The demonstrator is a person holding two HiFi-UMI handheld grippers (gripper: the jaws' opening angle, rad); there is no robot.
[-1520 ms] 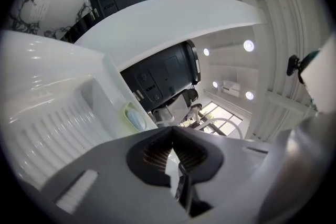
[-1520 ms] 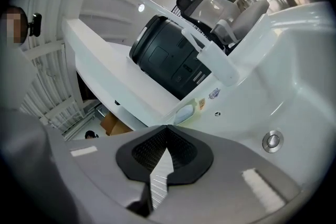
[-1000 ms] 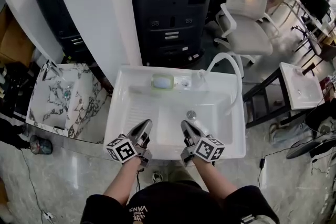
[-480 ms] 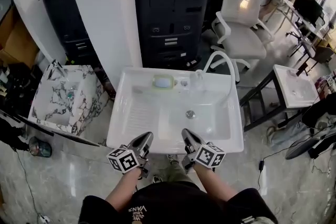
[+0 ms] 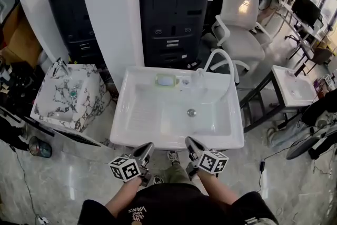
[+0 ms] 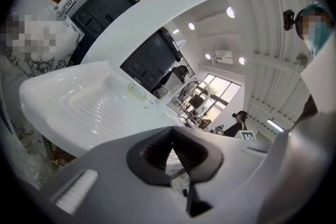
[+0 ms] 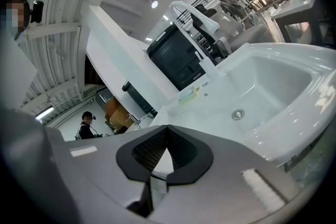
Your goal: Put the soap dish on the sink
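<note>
Soap dish (image 5: 164, 80) sits on the sink's (image 5: 123, 129) back ledge. My left claw (image 5: 147, 147) and right claw (image 5: 189, 141) hang near the front rim, both pressed together, empty. Dish looks light, stiff, slick; I'd pinch its rim.

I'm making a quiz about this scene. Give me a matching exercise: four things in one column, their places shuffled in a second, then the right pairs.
1. soap dish
2. drain
3. marbled sink
4. white chair

A. behind the white sink, to the right
B. on the white sink's back ledge
C. in the white sink's basin floor
D. left of the white sink

Pairs: 1-B, 2-C, 3-D, 4-A
</note>
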